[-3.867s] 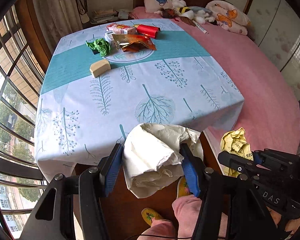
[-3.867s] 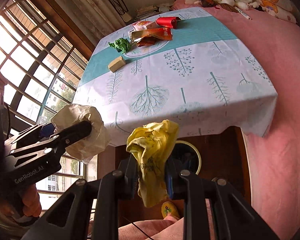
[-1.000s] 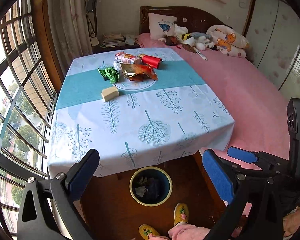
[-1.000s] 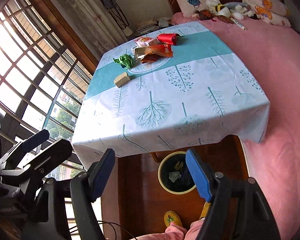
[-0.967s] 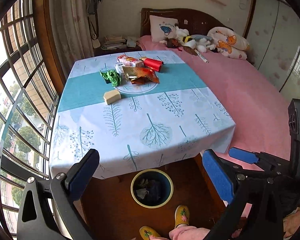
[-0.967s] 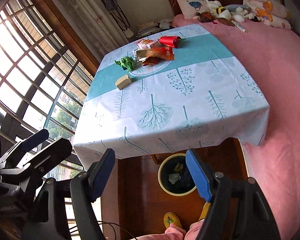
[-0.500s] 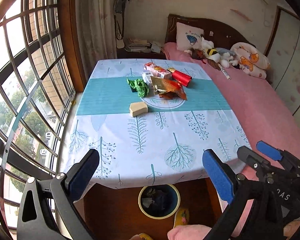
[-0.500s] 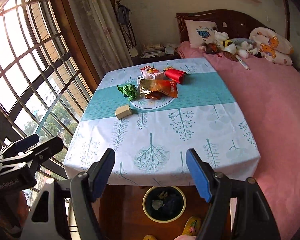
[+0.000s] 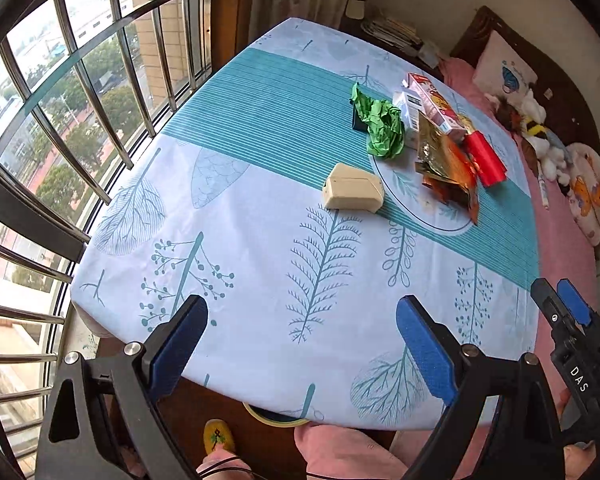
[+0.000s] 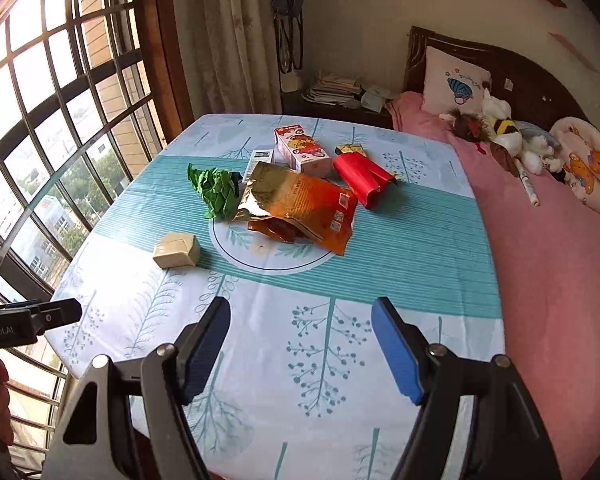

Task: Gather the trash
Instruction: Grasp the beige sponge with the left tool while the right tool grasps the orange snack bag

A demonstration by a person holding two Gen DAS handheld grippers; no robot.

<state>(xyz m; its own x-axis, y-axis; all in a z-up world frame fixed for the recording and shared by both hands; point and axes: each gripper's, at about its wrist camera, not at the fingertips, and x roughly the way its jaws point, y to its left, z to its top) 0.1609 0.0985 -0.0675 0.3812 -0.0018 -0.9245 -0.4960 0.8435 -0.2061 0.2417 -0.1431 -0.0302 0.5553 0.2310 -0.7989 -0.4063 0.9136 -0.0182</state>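
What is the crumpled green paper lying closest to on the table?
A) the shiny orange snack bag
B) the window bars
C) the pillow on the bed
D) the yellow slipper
A: the green paper lies right beside the orange snack bag on the teal stripe of the table.

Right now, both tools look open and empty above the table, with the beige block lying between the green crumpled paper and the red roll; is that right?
Not quite. The left tool and right tool are open and empty, but the beige block lies apart, nearer the tools than the green crumpled paper. The orange snack bag lies between that paper and the red roll, as the right wrist view shows.
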